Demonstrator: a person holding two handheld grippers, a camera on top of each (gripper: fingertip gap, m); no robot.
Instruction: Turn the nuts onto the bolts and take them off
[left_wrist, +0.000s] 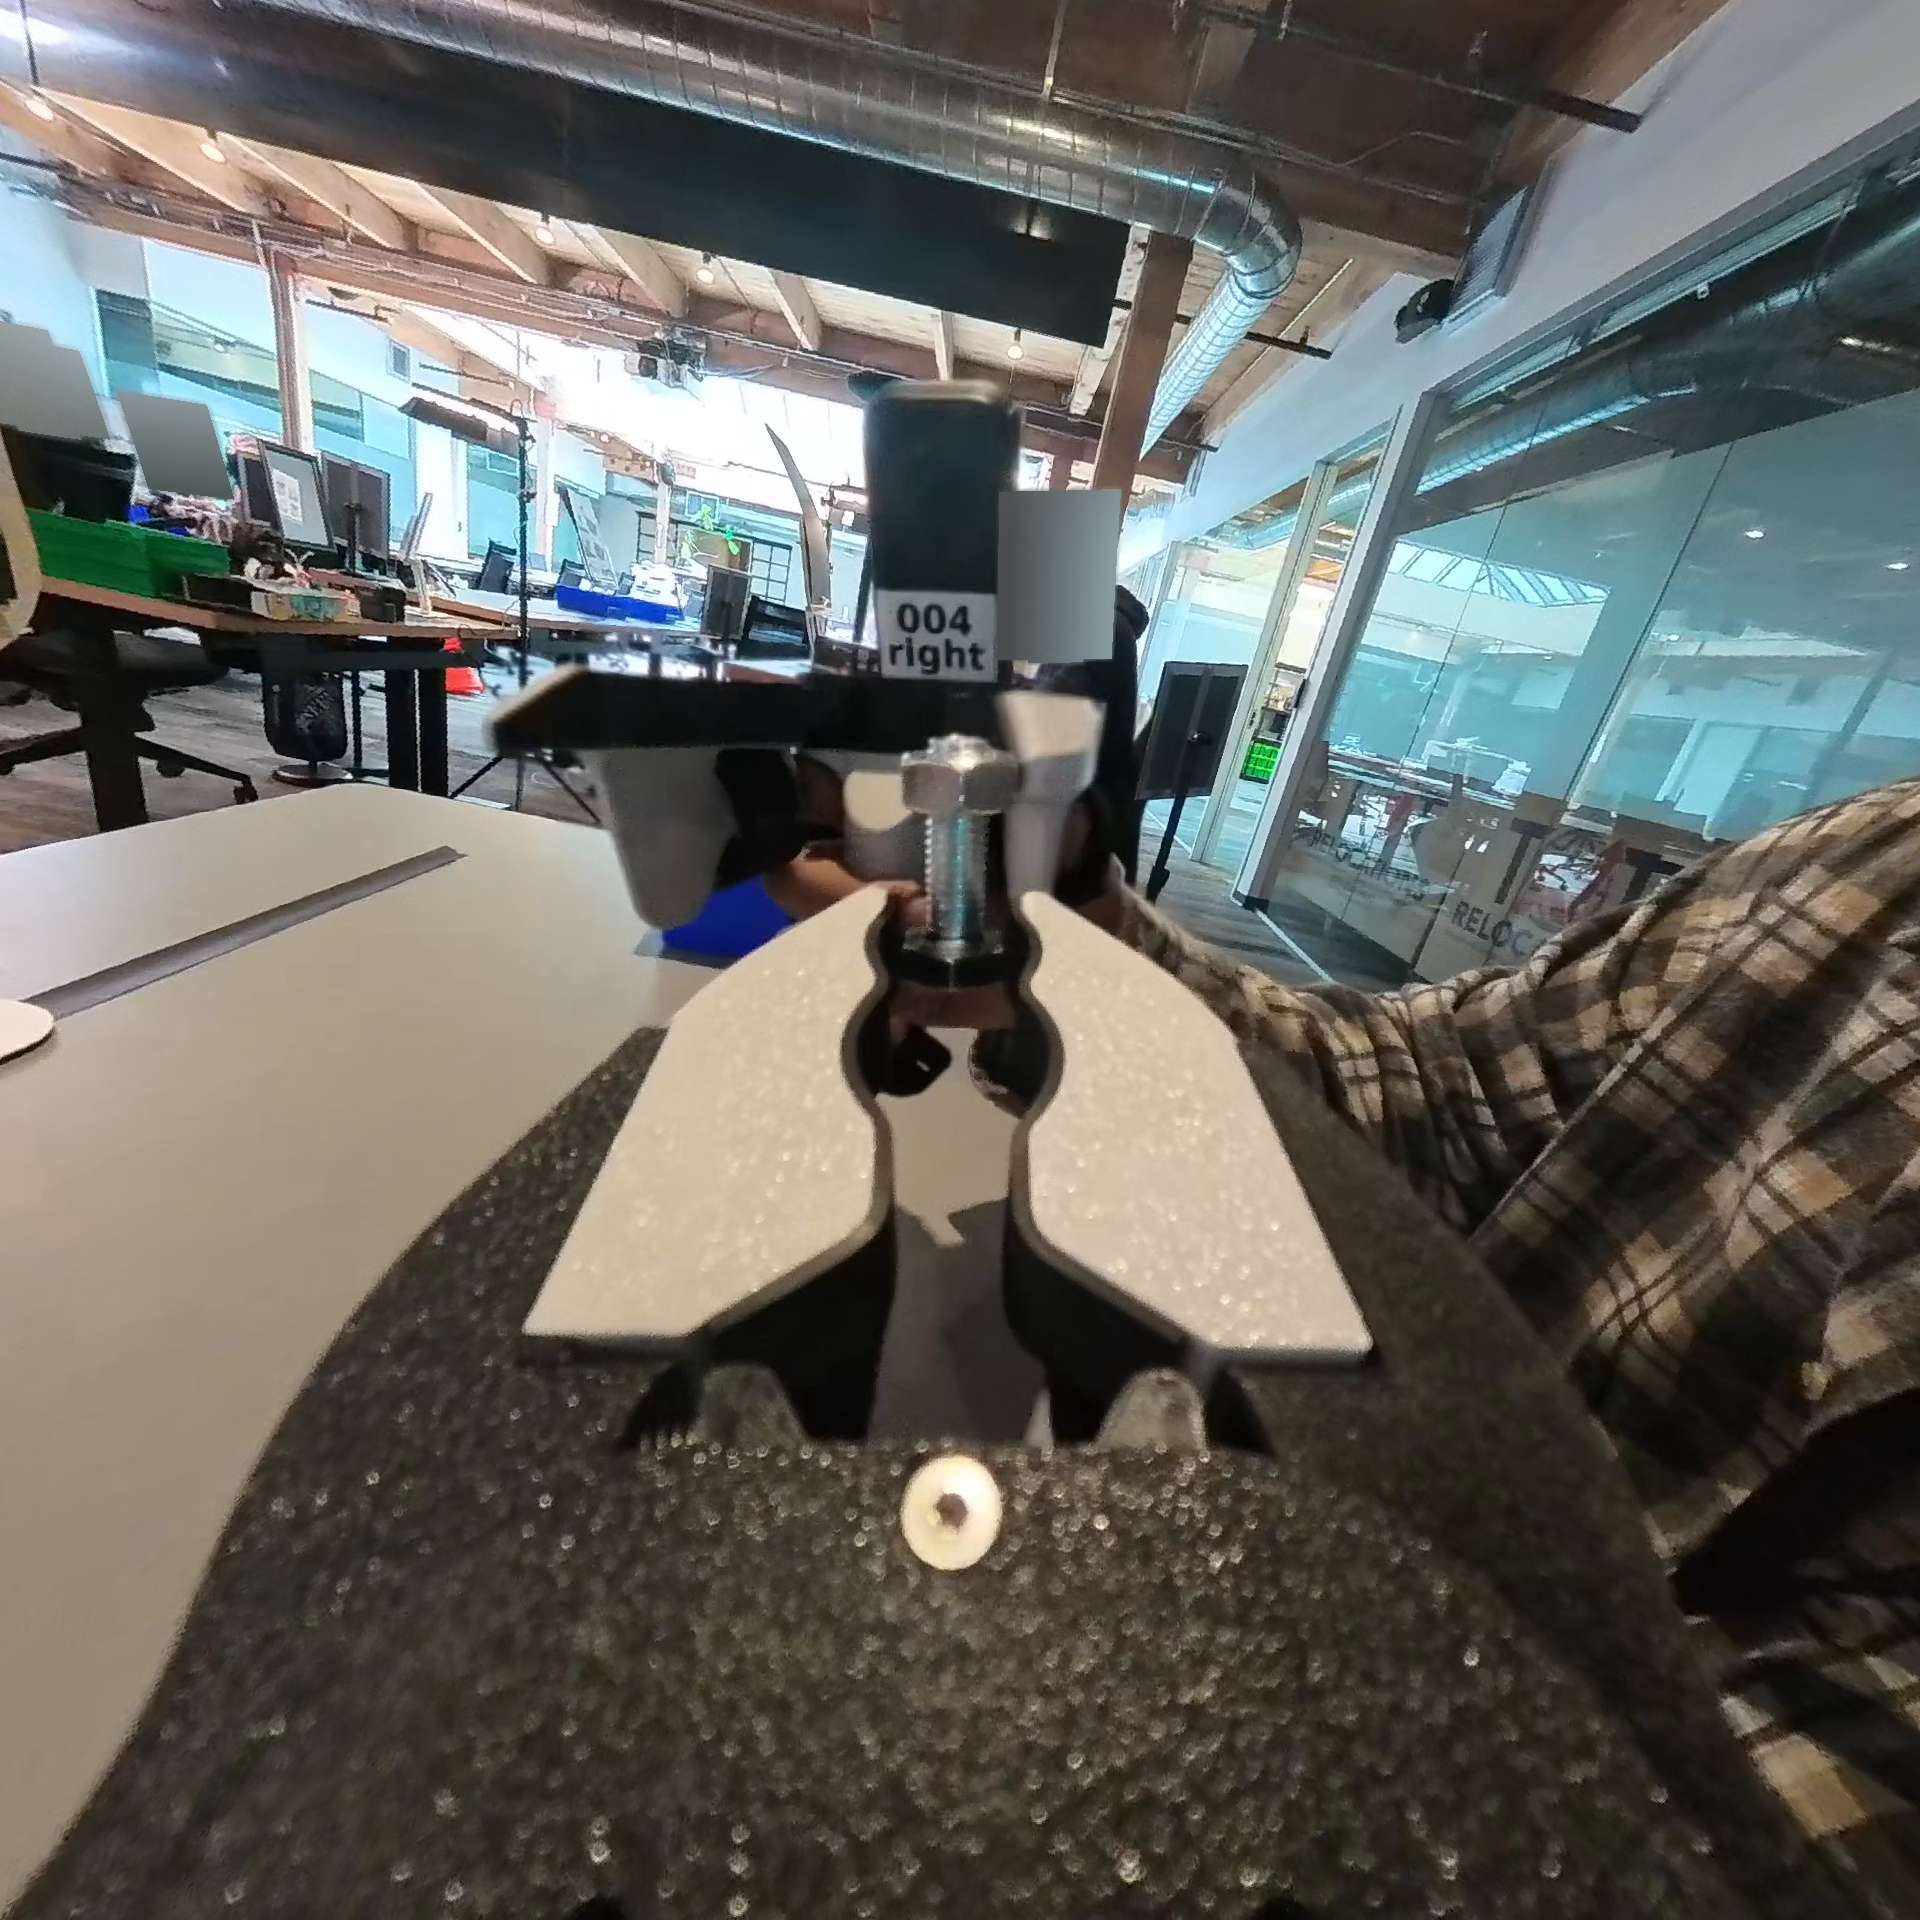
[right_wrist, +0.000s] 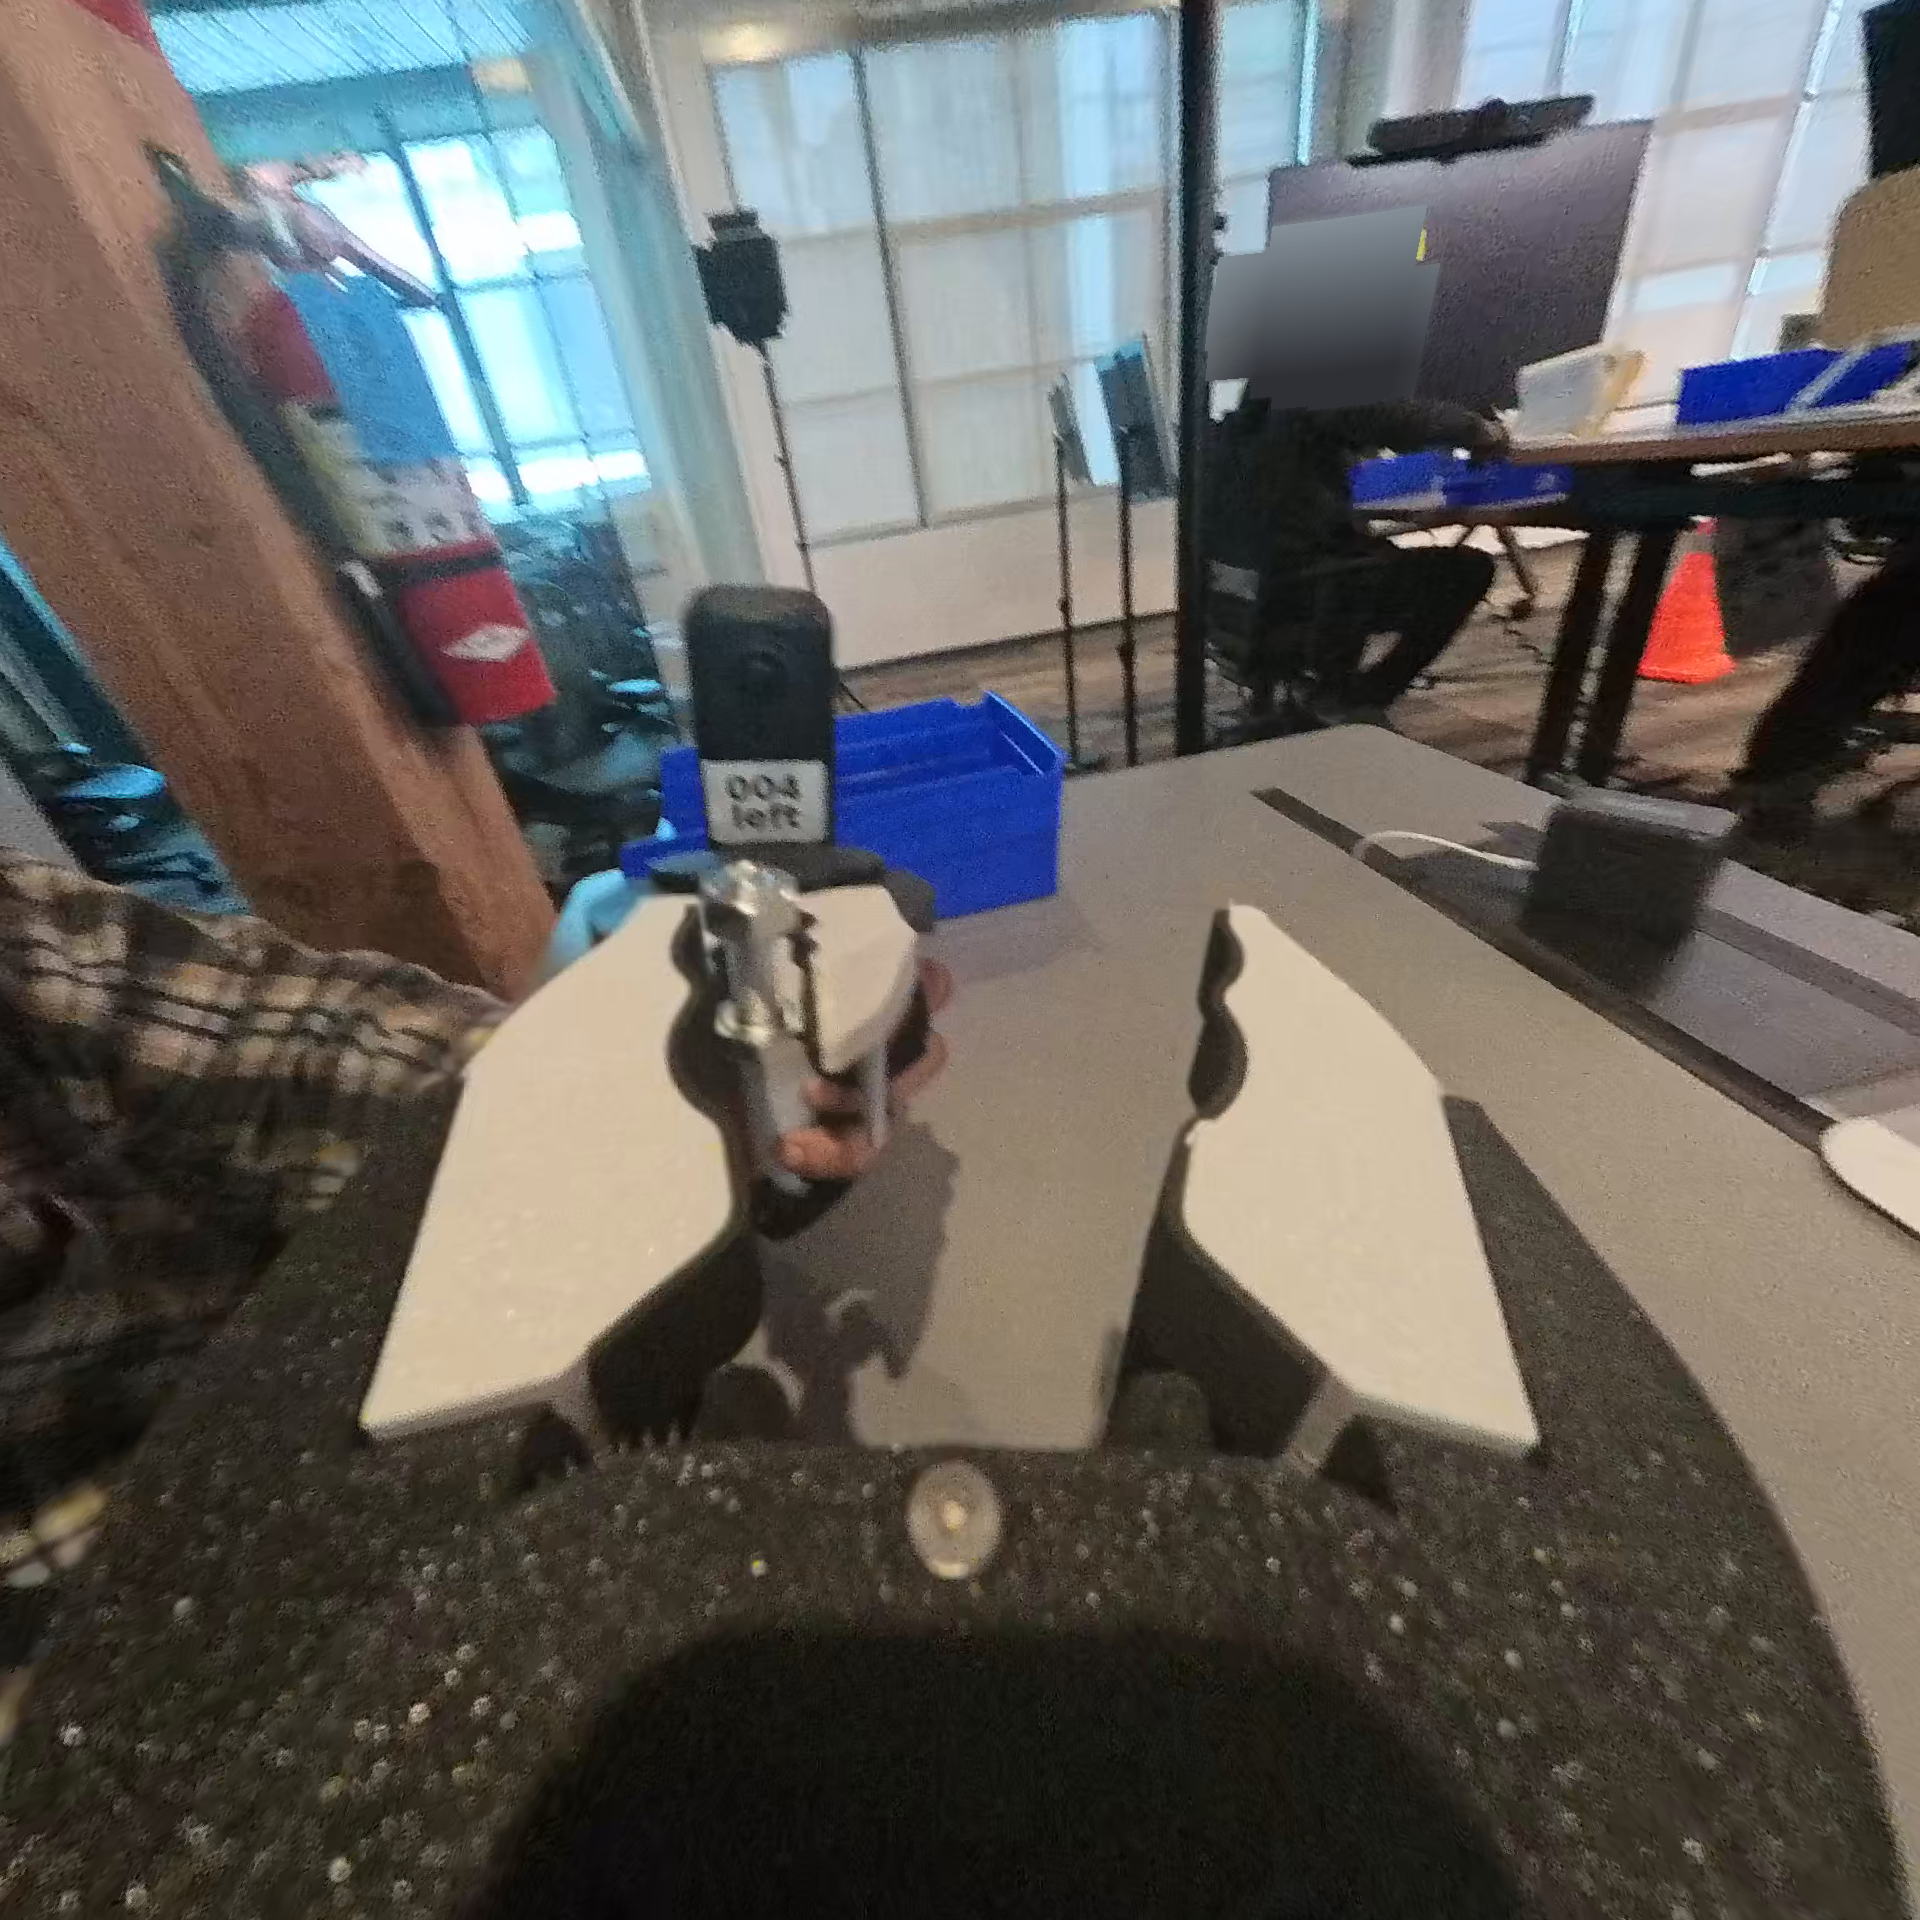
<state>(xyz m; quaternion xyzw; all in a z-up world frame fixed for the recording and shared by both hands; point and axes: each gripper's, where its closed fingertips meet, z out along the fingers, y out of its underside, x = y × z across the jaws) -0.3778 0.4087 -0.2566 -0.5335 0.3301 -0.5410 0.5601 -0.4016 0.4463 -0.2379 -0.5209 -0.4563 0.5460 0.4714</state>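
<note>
- Left hand-held gripper (left_wrist: 954, 961): your white fingers stand narrow, closed on the lower end of a bolt, at a black hex piece seated in the notches near the fingertips.
- Bolt (left_wrist: 958, 875): silver, threaded, standing upright above your left fingertips, clear of the table.
- Nut (left_wrist: 958, 781): silver hex piece at the top of the bolt's shaft; whether it is a nut or the bolt's head cannot be told.
- Right hand-held gripper (right_wrist: 951, 961): in your right wrist view its fingers stand wide apart, with only bare table between them. In your left wrist view it faces you beyond the bolt, with one white finger (left_wrist: 1044, 790) just beside the silver hex piece and the other finger well off to the side.
- Bolt in the right wrist view (right_wrist: 750, 961): blurred, held by the left hand-held gripper just beside your right gripper's left-hand finger.
- Table (left_wrist: 260, 1039): grey, with a dark slot running along it.
- Blue bin (right_wrist: 951, 805): open-topped, at the table's far edge behind the left gripper.
- Dark grey box (right_wrist: 1621, 868): on the table by the slot, with a white cable attached.
- Plaid sleeve (left_wrist: 1558, 1039): your arm, at the right edge of the left wrist view.
</note>
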